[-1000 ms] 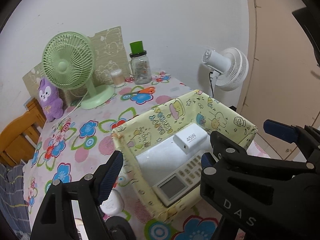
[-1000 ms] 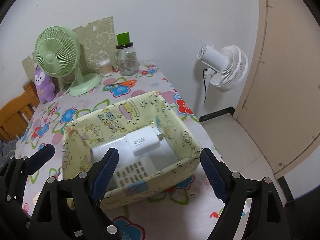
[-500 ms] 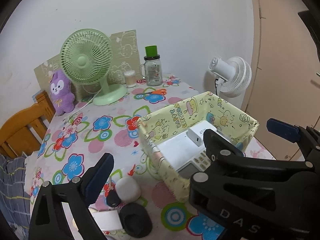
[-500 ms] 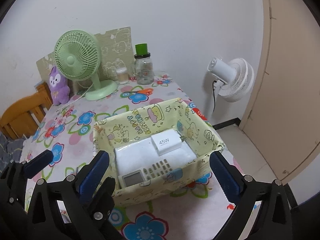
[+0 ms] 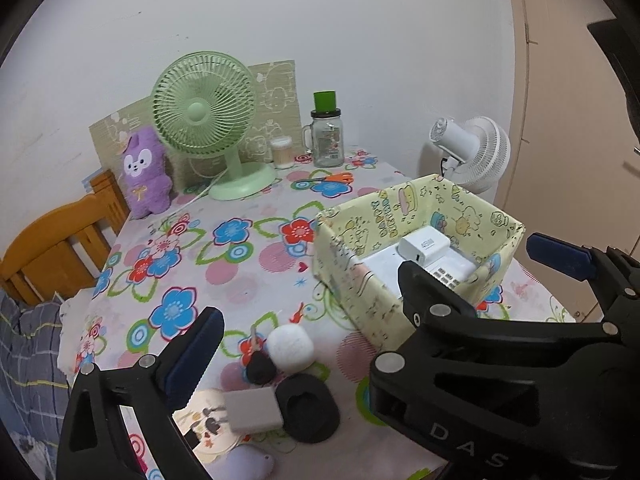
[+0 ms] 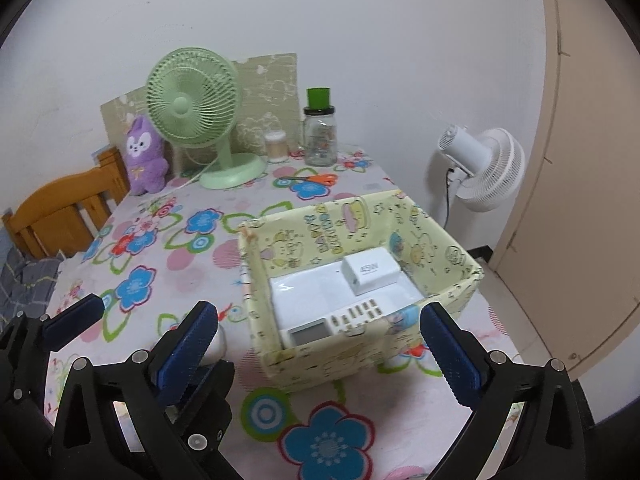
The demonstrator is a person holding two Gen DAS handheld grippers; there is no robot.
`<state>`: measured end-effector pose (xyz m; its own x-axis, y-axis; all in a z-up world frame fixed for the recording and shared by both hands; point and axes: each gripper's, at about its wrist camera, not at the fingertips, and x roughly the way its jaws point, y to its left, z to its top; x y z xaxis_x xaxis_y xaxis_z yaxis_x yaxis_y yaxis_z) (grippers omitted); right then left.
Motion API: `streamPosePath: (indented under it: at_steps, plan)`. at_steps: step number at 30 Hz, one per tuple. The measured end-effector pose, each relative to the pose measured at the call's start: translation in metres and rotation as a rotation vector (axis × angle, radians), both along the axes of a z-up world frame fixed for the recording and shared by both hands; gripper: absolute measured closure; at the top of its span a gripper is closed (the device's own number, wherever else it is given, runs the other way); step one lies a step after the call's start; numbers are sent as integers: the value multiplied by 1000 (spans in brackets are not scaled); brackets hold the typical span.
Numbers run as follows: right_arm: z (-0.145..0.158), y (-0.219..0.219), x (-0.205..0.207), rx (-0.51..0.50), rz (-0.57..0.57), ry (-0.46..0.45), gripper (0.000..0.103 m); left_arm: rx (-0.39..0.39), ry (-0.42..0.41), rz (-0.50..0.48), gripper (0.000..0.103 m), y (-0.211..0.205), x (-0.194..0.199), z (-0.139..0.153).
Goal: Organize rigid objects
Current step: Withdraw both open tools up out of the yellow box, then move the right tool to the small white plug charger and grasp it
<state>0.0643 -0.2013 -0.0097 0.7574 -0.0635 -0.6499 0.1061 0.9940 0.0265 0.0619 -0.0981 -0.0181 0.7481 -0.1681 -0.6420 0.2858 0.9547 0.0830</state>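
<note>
A yellow cartoon-print box (image 5: 360,296) (image 6: 460,288) stands at the table's right side. Inside lie a white 45W charger (image 5: 424,246) (image 6: 370,270), a white remote (image 6: 340,322) and a flat white pad (image 6: 308,292). On the table in front of the left gripper (image 5: 300,328) lie a white round case (image 5: 290,348), a black car key (image 5: 259,366), a black round case (image 5: 308,406) and a grey block (image 5: 252,410). The left gripper is open and empty. The right gripper (image 6: 320,344) is open and empty, just before the box's near wall.
At the back stand a green desk fan (image 5: 208,120), a purple plush (image 5: 144,172), a glass jar with green lid (image 5: 326,136), a small cup (image 5: 282,152) and orange scissors (image 5: 332,178). A white floor fan (image 5: 476,152) stands right of the table. A wooden chair (image 5: 52,248) is left.
Both grippers have pulled back and up from the box. The loose small items in front of the left gripper have come into view. Both stay open.
</note>
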Motion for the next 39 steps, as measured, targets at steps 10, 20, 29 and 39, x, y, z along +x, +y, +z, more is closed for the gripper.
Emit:
streamPosePath:
  at_steps: [10,20,29,39]
  plan:
    - [-10,26,-14,54,70,-37,1,-8,4,40,1,29,-14,-8]
    - [-24,55,-22,16,137,-41,1,-4,24,101,1,61,-24,-25]
    - [-38,77,-25,9,182,-26,1,-32,39,155,1,92,-30,-40]
    - [-64,101,-21,-15,231,-2,1,-45,107,204,1,118,-24,-71]
